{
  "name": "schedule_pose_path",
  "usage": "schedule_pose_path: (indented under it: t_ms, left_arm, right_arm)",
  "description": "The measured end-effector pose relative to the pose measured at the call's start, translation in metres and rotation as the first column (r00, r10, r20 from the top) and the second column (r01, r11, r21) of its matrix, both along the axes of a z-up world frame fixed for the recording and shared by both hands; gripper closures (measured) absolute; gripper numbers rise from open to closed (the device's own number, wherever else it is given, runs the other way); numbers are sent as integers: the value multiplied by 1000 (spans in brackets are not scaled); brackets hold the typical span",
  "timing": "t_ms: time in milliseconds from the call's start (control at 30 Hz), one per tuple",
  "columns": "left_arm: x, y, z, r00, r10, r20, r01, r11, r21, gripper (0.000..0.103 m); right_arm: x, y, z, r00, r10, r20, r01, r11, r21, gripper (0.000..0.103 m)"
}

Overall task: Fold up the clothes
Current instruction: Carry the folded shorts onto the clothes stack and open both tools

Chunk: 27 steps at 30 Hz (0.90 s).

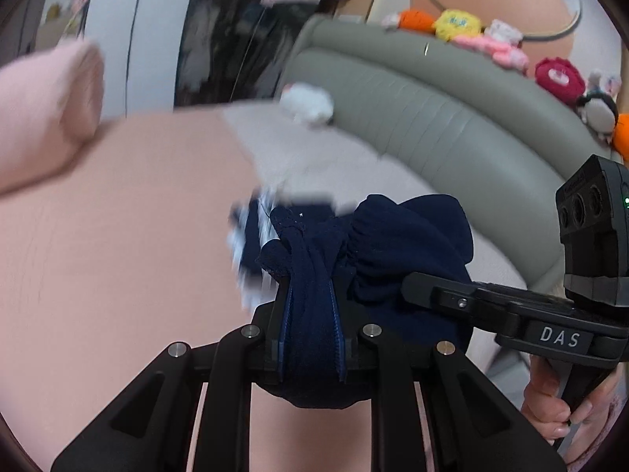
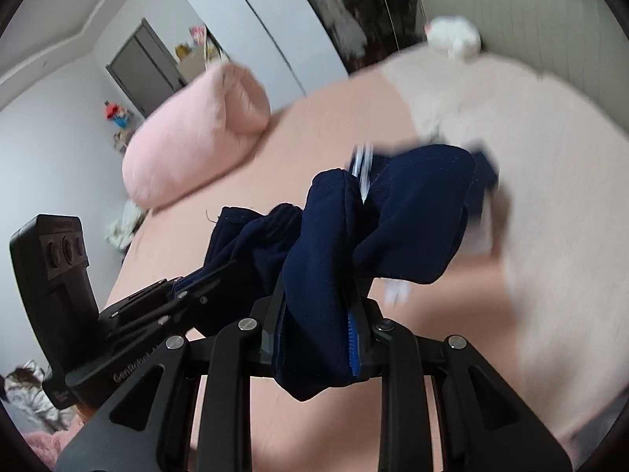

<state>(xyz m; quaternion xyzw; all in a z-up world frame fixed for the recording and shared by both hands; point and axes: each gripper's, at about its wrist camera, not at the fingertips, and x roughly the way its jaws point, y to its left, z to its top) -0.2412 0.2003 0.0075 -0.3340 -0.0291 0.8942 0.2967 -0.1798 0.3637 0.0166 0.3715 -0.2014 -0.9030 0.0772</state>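
A navy blue garment (image 1: 393, 244) with white stripes hangs bunched in the air above the pink bed. My left gripper (image 1: 310, 314) is shut on a gathered fold of it, the cloth squeezed between the blue-edged pads. My right gripper (image 2: 318, 322) is shut on another thick fold of the same navy garment (image 2: 412, 212). In the left wrist view the right gripper (image 1: 409, 283) comes in from the right with a hand on its handle. The right wrist view has the left gripper (image 2: 220, 271) at the left, clamped on the cloth's edge. Much of the garment is blurred.
The pink bed sheet (image 1: 118, 255) spreads below, with a beige blanket (image 2: 530, 196) on one part. A rolled pink pillow (image 2: 196, 137) lies at the far left. A grey padded headboard (image 1: 432, 118) carries several plush toys (image 1: 460, 25). A white plush (image 1: 308, 106) sits near it.
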Motion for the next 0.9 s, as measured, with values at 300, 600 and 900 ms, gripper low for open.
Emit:
schedule_pose_path:
  t_ms: [300, 600, 900]
  left_arm:
    - [-151, 33, -82, 961, 189, 203, -186, 982, -36, 79]
    - [-141, 26, -85, 979, 201, 41, -196, 976, -99, 56]
    - [-178, 64, -137, 981, 173, 91, -144, 955, -260, 57]
  right_arm:
    - [-132, 83, -51, 987, -149, 54, 136, 973, 185, 75]
    - [-134, 124, -87, 968, -240, 74, 236, 970, 55, 54]
    - [-177, 104, -113, 968, -204, 146, 171, 962, 214, 54]
